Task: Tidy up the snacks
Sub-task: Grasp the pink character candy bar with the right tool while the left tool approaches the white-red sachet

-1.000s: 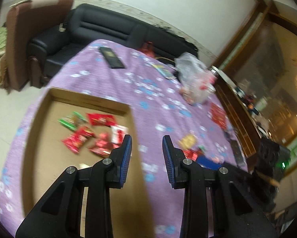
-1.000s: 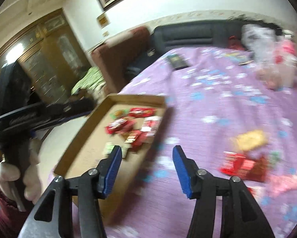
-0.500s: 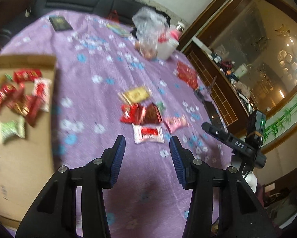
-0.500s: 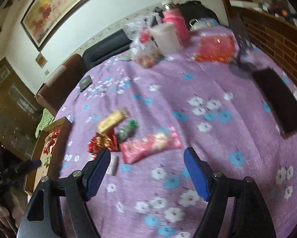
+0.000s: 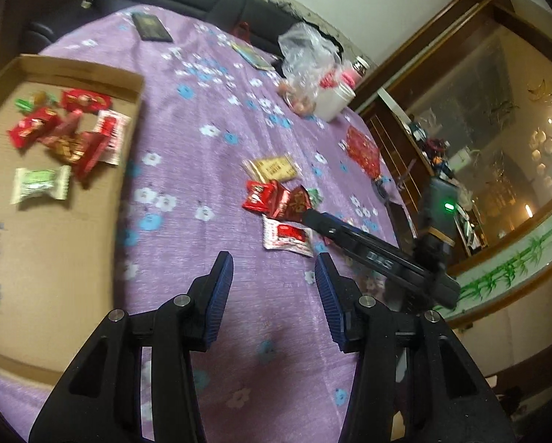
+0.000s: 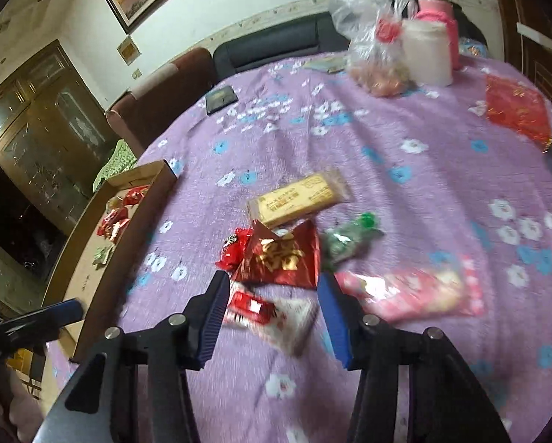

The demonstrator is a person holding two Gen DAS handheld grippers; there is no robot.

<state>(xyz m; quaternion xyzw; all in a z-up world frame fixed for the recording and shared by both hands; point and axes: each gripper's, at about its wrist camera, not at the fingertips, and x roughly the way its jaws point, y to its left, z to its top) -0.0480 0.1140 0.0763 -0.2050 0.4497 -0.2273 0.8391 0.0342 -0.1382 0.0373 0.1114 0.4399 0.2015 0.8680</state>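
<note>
- My right gripper [image 6: 272, 317] is hanging low over the table [image 6: 405, 170], its jaws closing, with the white-and-red packet [image 6: 272, 313] lying between them; the blue pads are not pressing on it.
- That packet is lying flat on the purple cloth, its long axis running from about 10 o'clock to 4 o'clock in my right wrist view, blurred at its edges.
- Just past it, at 12 o'clock from my right gripper, the red foil packet with gold characters [image 6: 279, 258] is lying flat, overlapping a smaller red candy [image 6: 231, 249] at its 9 o'clock.
- The yellow bar [image 6: 298, 199] is lying further out at 12 o'clock, its long axis pointing toward 2 o'clock.
- The green candy [image 6: 349, 238] is sitting at 3 o'clock of the foil packet, and the pink packet [image 6: 412, 291] is stretching toward 3 o'clock from my right gripper.
- My left gripper [image 5: 274, 289] is hovering with its jaws spread and nothing between them, only cloth below.
- In my left wrist view the cardboard tray [image 5: 54, 240] is lying at 9 o'clock, holding red candies [image 5: 73, 136] and a green-and-white candy [image 5: 40, 184] with its long axis across the view.
- My right gripper is showing there at 3 o'clock as a black bar over the snack pile.
</note>
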